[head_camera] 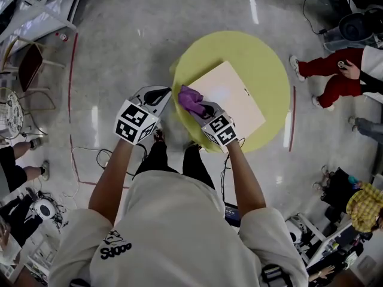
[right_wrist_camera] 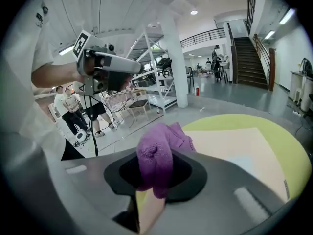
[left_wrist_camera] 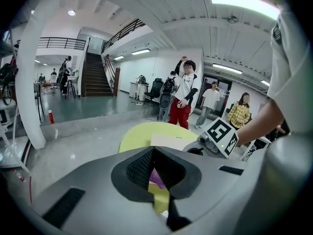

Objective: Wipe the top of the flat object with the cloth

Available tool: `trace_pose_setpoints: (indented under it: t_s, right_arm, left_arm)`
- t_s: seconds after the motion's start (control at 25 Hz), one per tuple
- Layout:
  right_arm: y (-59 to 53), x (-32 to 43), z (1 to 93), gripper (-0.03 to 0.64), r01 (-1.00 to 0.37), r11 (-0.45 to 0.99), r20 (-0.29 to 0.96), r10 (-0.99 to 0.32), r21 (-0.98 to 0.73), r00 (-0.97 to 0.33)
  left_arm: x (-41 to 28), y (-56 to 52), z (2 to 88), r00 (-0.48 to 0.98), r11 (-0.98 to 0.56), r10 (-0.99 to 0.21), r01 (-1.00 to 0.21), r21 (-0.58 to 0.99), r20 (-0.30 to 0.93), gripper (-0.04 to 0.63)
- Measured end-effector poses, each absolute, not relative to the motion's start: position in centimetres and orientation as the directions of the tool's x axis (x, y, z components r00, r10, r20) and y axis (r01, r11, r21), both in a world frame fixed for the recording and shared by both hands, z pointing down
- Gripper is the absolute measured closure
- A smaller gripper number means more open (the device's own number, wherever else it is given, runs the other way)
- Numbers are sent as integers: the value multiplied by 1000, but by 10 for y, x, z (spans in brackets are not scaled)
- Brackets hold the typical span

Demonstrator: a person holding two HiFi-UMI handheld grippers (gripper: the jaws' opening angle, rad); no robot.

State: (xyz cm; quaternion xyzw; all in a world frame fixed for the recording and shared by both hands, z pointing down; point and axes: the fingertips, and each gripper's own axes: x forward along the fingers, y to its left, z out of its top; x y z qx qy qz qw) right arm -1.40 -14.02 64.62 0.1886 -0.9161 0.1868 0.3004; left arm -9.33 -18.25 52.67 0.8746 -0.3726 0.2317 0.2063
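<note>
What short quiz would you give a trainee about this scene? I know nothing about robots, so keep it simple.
1. Multiple choice: which side's gripper grips the purple cloth? A left, B right, C neither.
2. True or false: the flat board lies on the floor.
3. Short answer: what does the left gripper hold between its jaws?
Key: 1 B, the right gripper. 2 False, it lies on the round yellow table. 3 Nothing.
</note>
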Motion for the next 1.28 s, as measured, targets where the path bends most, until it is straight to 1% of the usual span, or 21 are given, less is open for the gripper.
trace_pose_setpoints:
  t_s: [0.16, 0.32, 0.48, 0.6, 0.76, 0.84, 1.0, 1.12, 1.28]
  right_arm:
    - [-150, 14, 647, 518, -491, 843, 626, -264, -220, -734]
    - [-181, 54, 645, 517, -587, 792, 640, -365, -169, -676]
    - [-223, 105, 652, 517, -725, 677, 646, -499, -126, -578]
    - [-247, 146, 656, 517, -818, 567, 663, -577, -95, -477]
    - [-263, 187, 658, 515, -898, 435, 681, -639, -63, -358]
    - [-260, 198, 659, 515, -919, 391, 688, -650, -61, -322]
    - [-241, 191, 662, 515, -911, 409, 691, -641, -59, -333]
    - [-225, 183, 662, 515, -912, 398, 679, -644, -97, -353]
    - [-203, 161, 659, 515, -888, 434, 659, -624, -155, -420]
  left_arm:
    - [-90, -181, 528, 619, -641, -549, -743, 192, 562, 589]
    - [-87, -181, 528, 621, -642, -542, -741, 197, 566, 589]
    - [-81, -183, 530, 626, -649, -534, -735, 199, 569, 589]
    - [-78, -184, 529, 627, -652, -532, -732, 198, 569, 589]
    - [-80, -186, 528, 625, -650, -536, -735, 195, 568, 589]
    - [-80, -185, 528, 625, -651, -533, -733, 195, 570, 589]
    - [-76, -184, 529, 633, -660, -524, -725, 197, 570, 589]
    - [-71, -184, 528, 641, -668, -518, -717, 199, 567, 589]
    - [-65, -183, 526, 655, -681, -511, -704, 203, 557, 589]
